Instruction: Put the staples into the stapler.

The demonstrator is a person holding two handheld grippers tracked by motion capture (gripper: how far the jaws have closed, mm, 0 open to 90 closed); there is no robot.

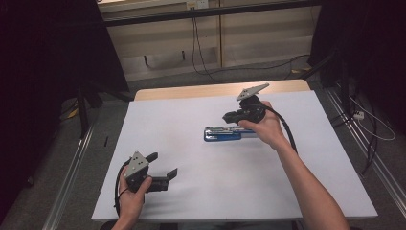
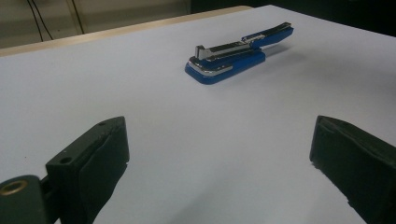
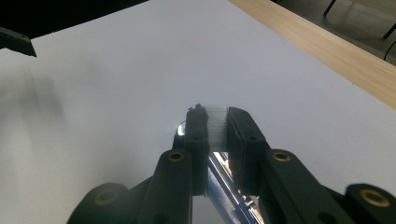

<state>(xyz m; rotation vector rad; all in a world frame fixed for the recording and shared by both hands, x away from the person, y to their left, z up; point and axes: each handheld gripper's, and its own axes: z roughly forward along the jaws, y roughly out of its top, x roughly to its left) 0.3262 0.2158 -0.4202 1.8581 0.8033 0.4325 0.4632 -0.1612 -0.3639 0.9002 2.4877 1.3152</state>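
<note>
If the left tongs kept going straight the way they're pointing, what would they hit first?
Probably the blue stapler, lying slightly right of centre ahead of the open left tongs. Bare white table lies between, though depth is hard to judge.

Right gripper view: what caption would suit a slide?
Right gripper shut on a strip of staples above the blue stapler.
</note>
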